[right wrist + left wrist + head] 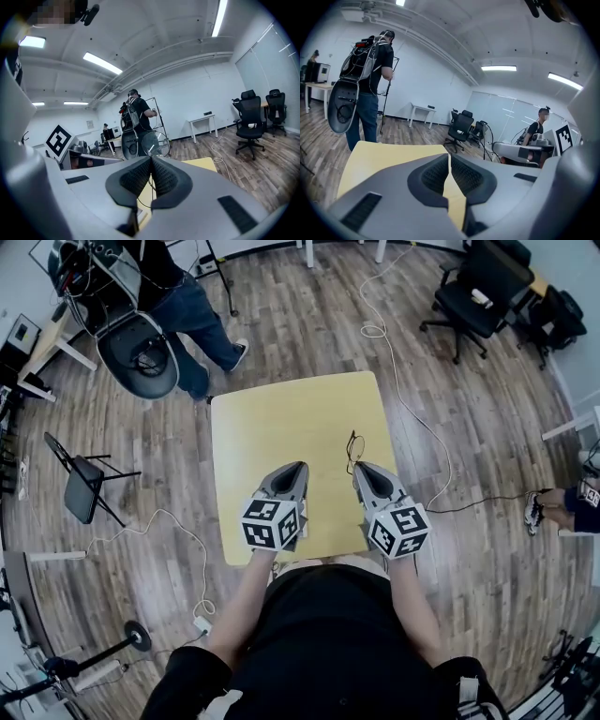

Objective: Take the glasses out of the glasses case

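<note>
- Glasses (353,448): a thin dark wire frame over the right half of the yellow table (281,418), just ahead of my right gripper (360,468). In the right gripper view, 1 round lens stands just above the jaw tips. No glasses case shows in any of the 3 views, so I judge the glasses to be already out of it.
- Right gripper: the jaws are closed almost fully, pinching a thin wire part of the frame. Which part of the frame it is, I cannot tell. Nor can I tell whether the glasses touch the tabletop or hang just above it.
- Left gripper (302,465): the jaws are pressed together with nothing between them. Only a sliver of yellow tabletop shows through the gap. It sits beside the right gripper, near the table's near edge.
- Step in hand, as I judge it: placing the glasses on the table. I would lower them slowly with the lenses clear of the surface, avoid twisting the wire, and open the jaws only once the frame rests flat.
- Surroundings: a person wearing a backpack rig stands beyond the table's far edge, and office chairs stand on the wooden floor well apart from it.
</note>
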`<action>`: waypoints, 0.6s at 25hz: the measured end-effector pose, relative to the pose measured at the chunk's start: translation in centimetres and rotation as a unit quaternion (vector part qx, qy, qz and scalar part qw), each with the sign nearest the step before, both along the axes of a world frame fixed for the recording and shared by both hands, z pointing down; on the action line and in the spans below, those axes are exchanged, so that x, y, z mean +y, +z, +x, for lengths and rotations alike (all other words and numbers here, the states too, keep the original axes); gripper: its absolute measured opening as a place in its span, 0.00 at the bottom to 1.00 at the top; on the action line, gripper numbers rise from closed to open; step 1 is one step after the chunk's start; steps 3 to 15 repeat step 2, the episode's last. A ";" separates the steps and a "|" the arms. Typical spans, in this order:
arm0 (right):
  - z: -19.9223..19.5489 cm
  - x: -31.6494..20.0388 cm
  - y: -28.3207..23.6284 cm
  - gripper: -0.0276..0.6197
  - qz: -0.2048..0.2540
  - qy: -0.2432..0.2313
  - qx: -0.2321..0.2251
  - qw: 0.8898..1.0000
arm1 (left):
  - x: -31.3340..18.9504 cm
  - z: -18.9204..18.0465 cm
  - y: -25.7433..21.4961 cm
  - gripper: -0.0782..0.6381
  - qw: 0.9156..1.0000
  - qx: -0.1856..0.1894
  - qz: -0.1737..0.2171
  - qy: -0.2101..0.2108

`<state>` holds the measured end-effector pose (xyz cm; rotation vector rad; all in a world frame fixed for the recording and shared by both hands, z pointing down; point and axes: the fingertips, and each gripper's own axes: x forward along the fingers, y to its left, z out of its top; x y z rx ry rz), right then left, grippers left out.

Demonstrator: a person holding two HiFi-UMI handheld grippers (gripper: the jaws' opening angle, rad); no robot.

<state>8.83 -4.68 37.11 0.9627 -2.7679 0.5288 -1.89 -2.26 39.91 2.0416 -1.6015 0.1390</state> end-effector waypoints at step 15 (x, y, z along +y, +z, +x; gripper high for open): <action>-0.3 -0.1 -0.1 0.07 0.002 -0.002 0.001 1.000 | -0.1 -0.2 0.1 0.16 1.000 0.001 0.000 0.000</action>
